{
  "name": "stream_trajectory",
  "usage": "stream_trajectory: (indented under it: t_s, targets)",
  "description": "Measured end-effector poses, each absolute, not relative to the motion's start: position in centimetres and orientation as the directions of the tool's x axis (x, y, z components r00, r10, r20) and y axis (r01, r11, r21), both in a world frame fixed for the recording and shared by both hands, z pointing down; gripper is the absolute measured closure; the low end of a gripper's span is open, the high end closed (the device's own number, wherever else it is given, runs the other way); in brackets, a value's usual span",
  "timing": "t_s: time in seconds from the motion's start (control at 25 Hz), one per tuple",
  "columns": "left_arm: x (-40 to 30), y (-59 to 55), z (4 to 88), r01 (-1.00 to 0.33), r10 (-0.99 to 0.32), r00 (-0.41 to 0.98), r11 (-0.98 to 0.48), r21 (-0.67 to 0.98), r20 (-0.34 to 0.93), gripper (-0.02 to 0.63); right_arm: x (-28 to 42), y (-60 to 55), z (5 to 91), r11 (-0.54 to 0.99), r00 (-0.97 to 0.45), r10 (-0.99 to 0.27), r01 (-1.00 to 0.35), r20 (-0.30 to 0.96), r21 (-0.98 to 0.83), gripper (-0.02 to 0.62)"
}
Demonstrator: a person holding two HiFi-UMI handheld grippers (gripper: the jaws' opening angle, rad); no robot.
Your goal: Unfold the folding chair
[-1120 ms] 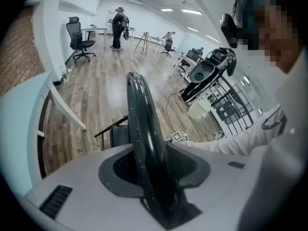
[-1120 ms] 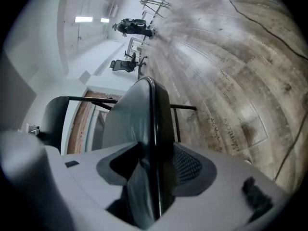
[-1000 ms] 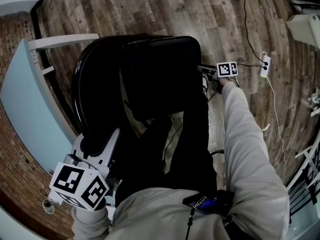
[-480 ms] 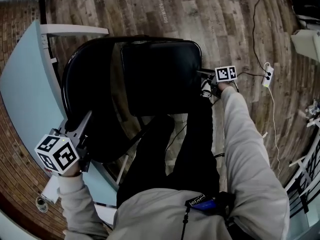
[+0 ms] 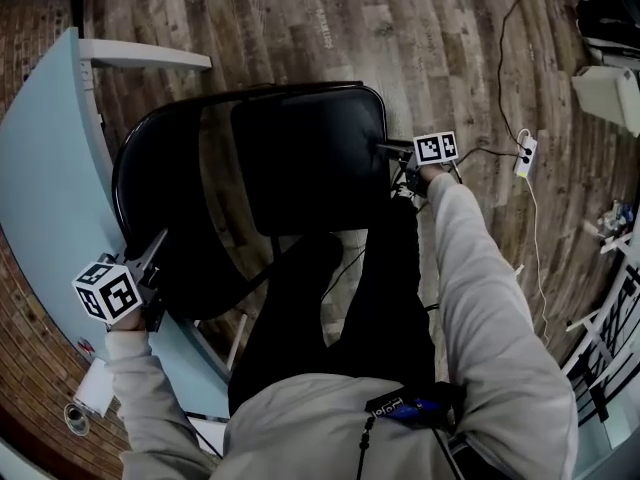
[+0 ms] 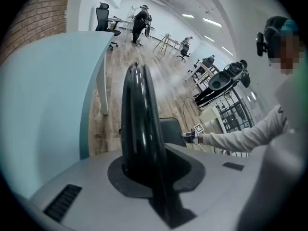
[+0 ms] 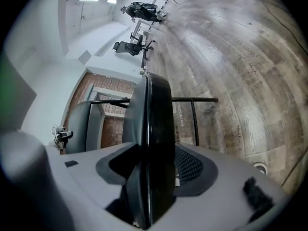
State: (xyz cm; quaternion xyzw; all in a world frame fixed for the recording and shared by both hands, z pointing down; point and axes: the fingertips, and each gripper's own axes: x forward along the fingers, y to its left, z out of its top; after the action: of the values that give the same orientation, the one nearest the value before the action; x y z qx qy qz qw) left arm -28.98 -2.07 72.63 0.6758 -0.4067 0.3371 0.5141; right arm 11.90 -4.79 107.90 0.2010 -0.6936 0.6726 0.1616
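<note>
Clamping my left tool (image 5: pixel 152 258), its jaws just now closing, on the black back frame (image 6: pixel 137 124) of the folding chair (image 5: pixel 310 158), I grip the seat edge (image 7: pixel 154 129) in my right tool (image 5: pixel 393 151). The chair stands on the wooden floor (image 5: pixel 300 28).

Left tool (image 5: pixel 158 244) just closing into its grip; right tool (image 5: pixel 388 151) clamped wide.

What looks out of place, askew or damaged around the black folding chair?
Nothing looks spilled or broken. Only a white power strip with loose thin cables lies on the wooden plank floor right of the black metal folding chair, where a foot might catch.
</note>
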Motion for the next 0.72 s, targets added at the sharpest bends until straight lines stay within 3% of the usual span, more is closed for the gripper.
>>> stream_trajectory:
  t_s: [0.4,0.52,0.72]
  targets:
    - [-29.0,-1.8,72.7,-0.904,-0.203,0.426,-0.138,0.405,0.882,0.532,12.3,-4.5,107.6,0.007,-0.866,-0.089,-0.495,0.492,-0.869,0.357]
    - [-29.2,-1.2,72.6,-0.904,-0.171,0.428,-0.081,0.421,0.887,0.532,12.8,-4.2,107.0,0.043,-0.859,-0.041,-0.512,0.510,-0.858,0.357]
    - [-30.6,0.0,71.3,-0.923,-0.105,0.384,-0.035,0.382,0.917,0.499,17.4,-5.5,104.5,0.057,-0.847,-0.063,-0.532,0.529,-0.845,0.359]
